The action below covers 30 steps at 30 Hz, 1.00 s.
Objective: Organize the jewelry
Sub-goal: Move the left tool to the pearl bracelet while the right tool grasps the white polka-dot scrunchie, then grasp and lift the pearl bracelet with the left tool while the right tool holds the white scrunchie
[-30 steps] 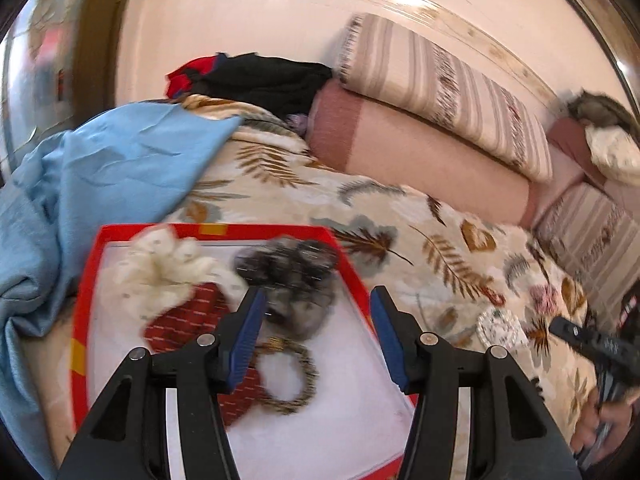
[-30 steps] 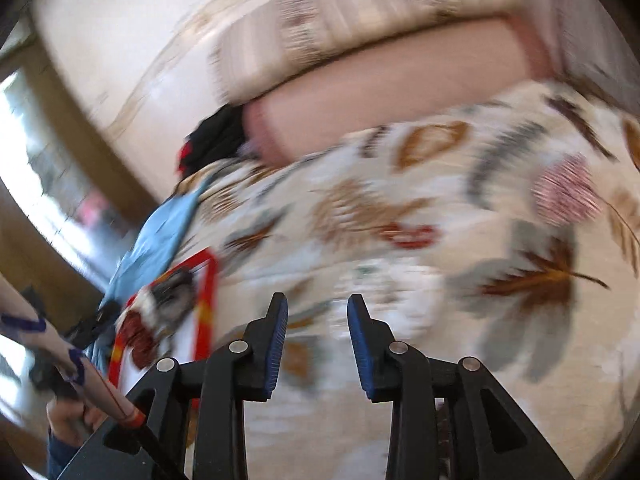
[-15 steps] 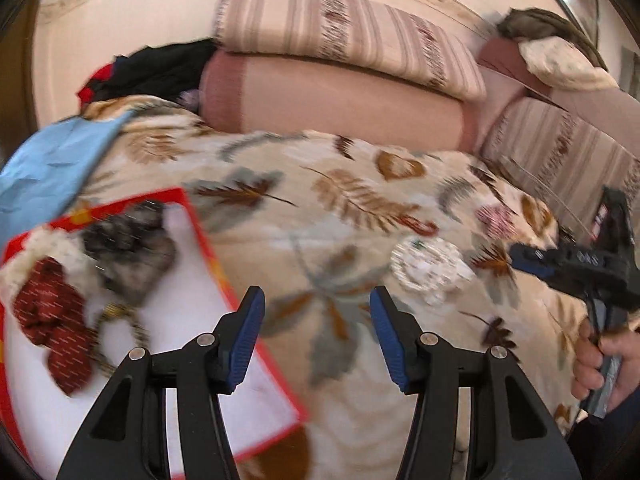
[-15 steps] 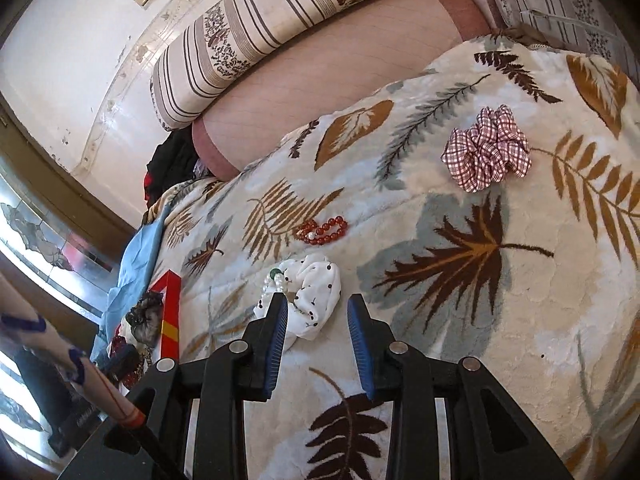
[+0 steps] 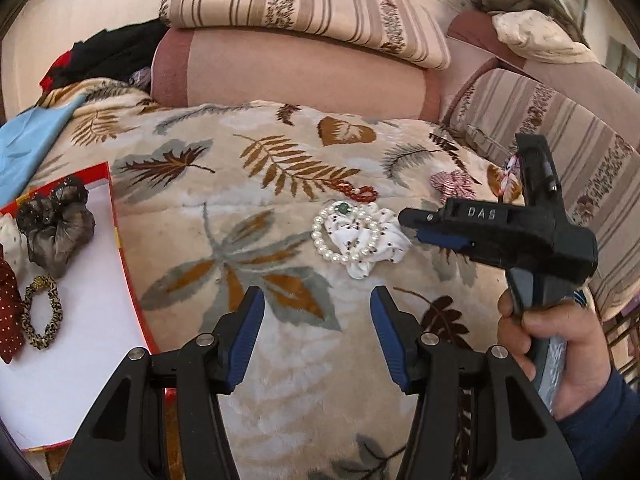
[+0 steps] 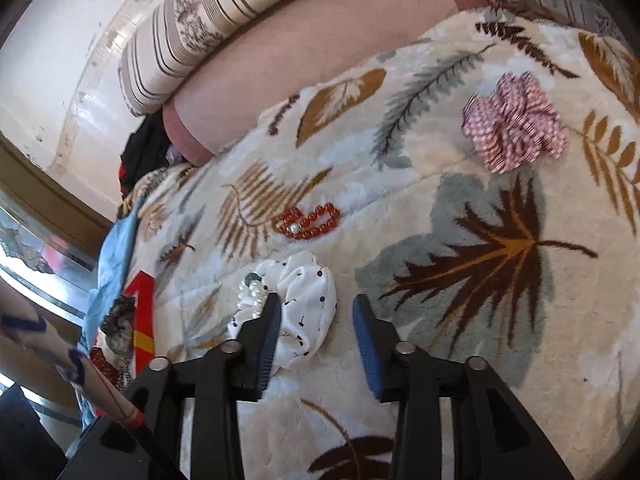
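Right wrist view: right tool (image 6: 314, 318) spread apart over white dotted scrunchie (image 6: 308, 300), pearl bracelet (image 6: 250, 294) at its 9 o'clock, red bead bracelet (image 6: 310, 222) at 12 o'clock, left tool (image 5: 317, 336) spread apart, empty, red tray (image 5: 120, 232) at 9 o'clock.

A white pearl bracelet with one green bead (image 5: 340, 236) is lying across a white dotted fabric scrunchie (image 5: 372, 240). A red bead bracelet (image 5: 358, 192) is lying just behind them, and a pink checked scrunchie (image 6: 514, 122) is resting further away.

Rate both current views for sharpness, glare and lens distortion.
Left wrist view: sharp; the pearl bracelet and white scrunchie read clearly; fisheye bends the striped cushions; dark corner vignette. Right wrist view: mostly sharp on the red bead bracelet, bright washed-out glare at the left edge, strong edge curvature.
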Motion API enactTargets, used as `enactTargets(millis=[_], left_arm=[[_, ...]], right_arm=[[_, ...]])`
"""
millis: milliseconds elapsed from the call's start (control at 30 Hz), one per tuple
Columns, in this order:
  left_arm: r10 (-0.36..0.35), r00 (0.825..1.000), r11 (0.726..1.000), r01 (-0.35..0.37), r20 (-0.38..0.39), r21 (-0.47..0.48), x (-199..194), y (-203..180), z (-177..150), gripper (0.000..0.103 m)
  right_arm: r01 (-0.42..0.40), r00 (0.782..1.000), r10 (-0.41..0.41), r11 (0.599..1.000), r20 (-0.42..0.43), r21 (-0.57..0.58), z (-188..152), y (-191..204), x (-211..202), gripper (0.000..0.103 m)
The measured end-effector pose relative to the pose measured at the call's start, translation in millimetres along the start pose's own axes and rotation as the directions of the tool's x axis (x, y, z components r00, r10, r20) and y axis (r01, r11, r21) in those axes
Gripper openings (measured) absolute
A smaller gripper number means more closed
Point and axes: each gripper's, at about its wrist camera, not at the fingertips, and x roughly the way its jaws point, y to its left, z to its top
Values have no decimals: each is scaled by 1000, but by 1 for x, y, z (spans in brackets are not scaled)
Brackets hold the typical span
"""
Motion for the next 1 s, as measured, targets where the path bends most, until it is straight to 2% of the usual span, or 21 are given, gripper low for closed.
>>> enactTargets(millis=[133, 167, 200, 267, 333, 367, 433, 567, 733, 800, 867, 933, 967, 1000], left_arm=[[-2, 1000, 1000, 2, -10, -30, 11, 3, 10, 54], [-3, 1000, 1000, 3, -2, -30, 13, 3, 12, 54], [4, 1000, 1000, -4, 9, -24, 13, 2, 12, 54], [18, 999, 1000, -18, 29, -9, 13, 5, 11, 54], [19, 999, 1000, -19, 30, -12, 14, 11, 11, 54], [11, 1000, 1000, -11, 21, -27, 17, 15, 11, 54], [-11, 1000, 999, 11, 8, -43, 20, 19, 12, 54], [-24, 1000, 999, 23, -8, -23, 30, 15, 15, 55], [-10, 1000, 1000, 10, -28, -22, 51, 12, 20, 55], [-9, 999, 1000, 8, -39, -19, 59, 9, 21, 55], [-7, 999, 1000, 8, -51, 8, 68, 2, 21, 55], [9, 998, 998, -5, -68, 70, 79, -10, 21, 45], [34, 996, 994, -25, -83, 108, 86, -16, 20, 29], [66, 994, 989, -53, -91, 138, 91, -20, 19, 27]], right_arm=[[1, 999, -2, 999, -48, -38, -3, 9, 21, 43], [16, 998, -20, 998, -55, -64, -6, 13, 26, 30], [9, 998, -16, 995, -67, -103, -10, 21, 30, 7], [-53, 997, 43, 986, -70, -157, -14, 38, 24, 7], [-155, 988, 157, 956, -12, -248, -14, 61, -4, 7], [-159, 985, 170, 947, 13, -280, -13, 68, -16, 7], [-132, 986, 156, 942, 51, -309, -12, 69, -33, 7], [-32, 993, 63, 960, 101, -279, -11, 47, -46, 7], [-23, 991, 54, 969, 120, -246, -8, 36, -55, 7], [-56, 992, 79, 974, 97, -218, -8, 30, -55, 7], [-56, 994, 74, 978, 85, -200, -10, 28, -51, 8], [-58, 995, 72, 980, 65, -192, -11, 26, -47, 8], [-56, 996, 68, 982, 63, -180, -11, 23, -47, 8], [-60, 996, 71, 983, 60, -172, -11, 22, -46, 8]])
